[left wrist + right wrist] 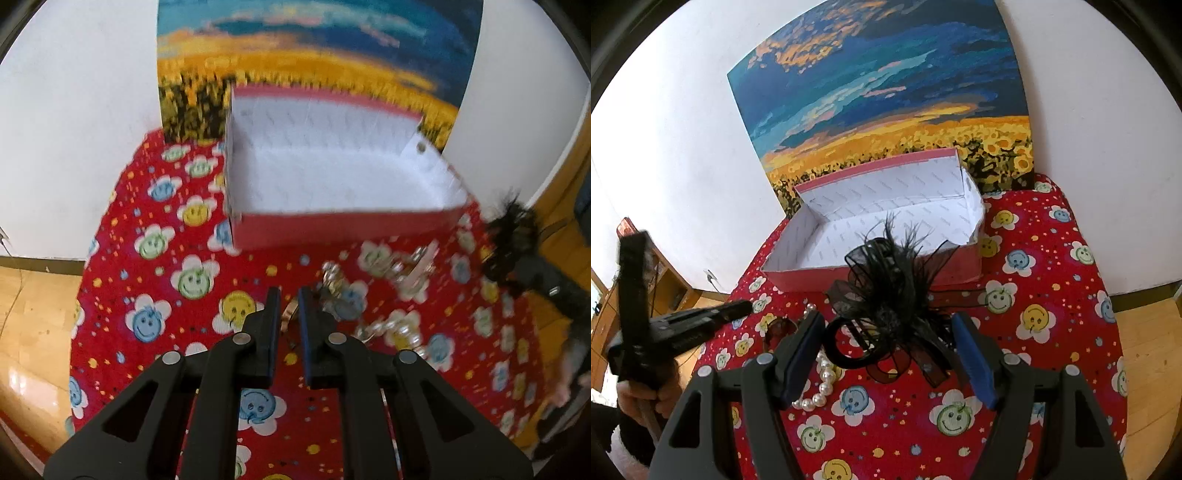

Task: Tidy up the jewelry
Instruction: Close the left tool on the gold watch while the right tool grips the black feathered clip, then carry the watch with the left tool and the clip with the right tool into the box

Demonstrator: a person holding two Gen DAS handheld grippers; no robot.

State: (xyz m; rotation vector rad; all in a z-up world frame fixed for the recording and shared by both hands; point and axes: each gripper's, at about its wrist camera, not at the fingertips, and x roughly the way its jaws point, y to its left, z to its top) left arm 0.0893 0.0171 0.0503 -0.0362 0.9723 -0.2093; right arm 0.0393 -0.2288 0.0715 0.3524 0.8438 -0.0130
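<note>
A red box [332, 225] with a white inside stands open at the back of the red smiley cloth; it also shows in the right wrist view [871, 275]. My left gripper [289, 301] is nearly shut around a small gold ring-like piece [289, 315], lifted near a silver sparkly piece [334, 291]. My right gripper [888, 321] is open, its fingers on either side of a black feathered hair piece [890, 295] with a black loop. A pearl string [822, 384] lies by the right gripper's left finger [803, 347].
More silver jewelry [410, 273] lies right of the left gripper. A sunflower-field painting [882, 110] leans on the white wall behind the box. The cloth-covered table [1034, 369] ends at wooden floor on both sides. The other gripper [698, 325] shows at left.
</note>
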